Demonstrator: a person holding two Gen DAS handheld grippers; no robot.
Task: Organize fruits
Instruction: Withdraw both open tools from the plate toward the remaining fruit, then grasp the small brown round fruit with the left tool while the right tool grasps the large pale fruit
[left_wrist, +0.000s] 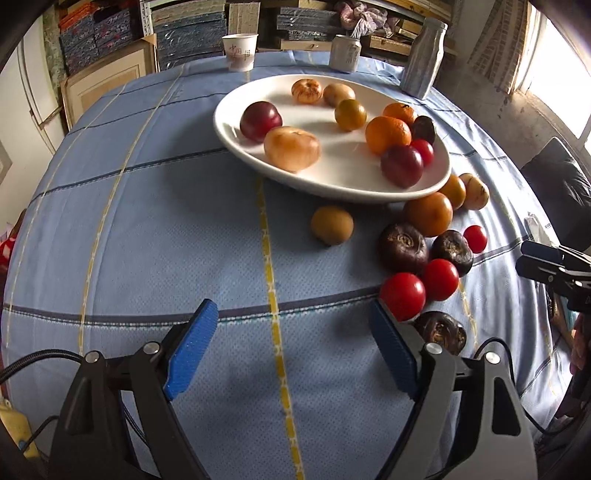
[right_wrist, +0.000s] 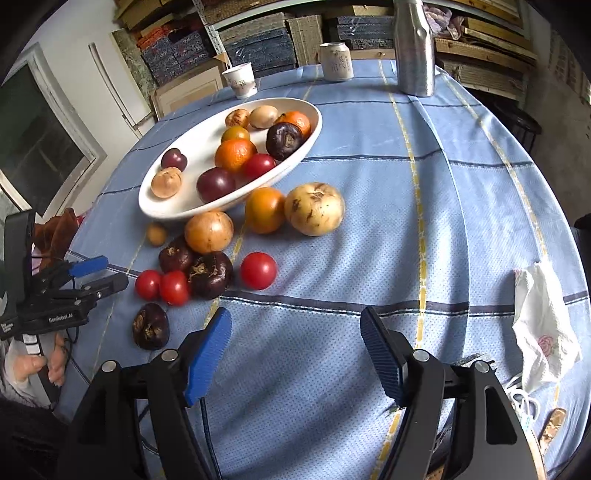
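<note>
A white oval bowl (left_wrist: 240, 122) (right_wrist: 177, 214) holds several fruits: oranges, dark red plums and tan ones. More fruit lies loose on the blue cloth beside it: red tomatoes (left_wrist: 402, 295) (right_wrist: 258, 270), dark purple fruits (left_wrist: 402, 243) (right_wrist: 209, 275), oranges (left_wrist: 428, 214) (right_wrist: 264, 209), a tan fruit (left_wrist: 331, 225) and a pale yellow fruit (right_wrist: 314, 208). My left gripper (left_wrist: 293, 314) is open and empty, low over the cloth, its right finger beside a tomato. My right gripper (right_wrist: 295, 321) is open and empty, right of the loose pile. Each gripper shows at the other view's edge.
A paper cup (left_wrist: 240, 51) (right_wrist: 242, 79), a white can (left_wrist: 345, 53) (right_wrist: 335, 61) and a metal bottle (left_wrist: 423, 59) (right_wrist: 413, 48) stand at the table's far side. A crumpled white cloth (right_wrist: 543, 332) lies near the right edge. Stacked boxes line the wall.
</note>
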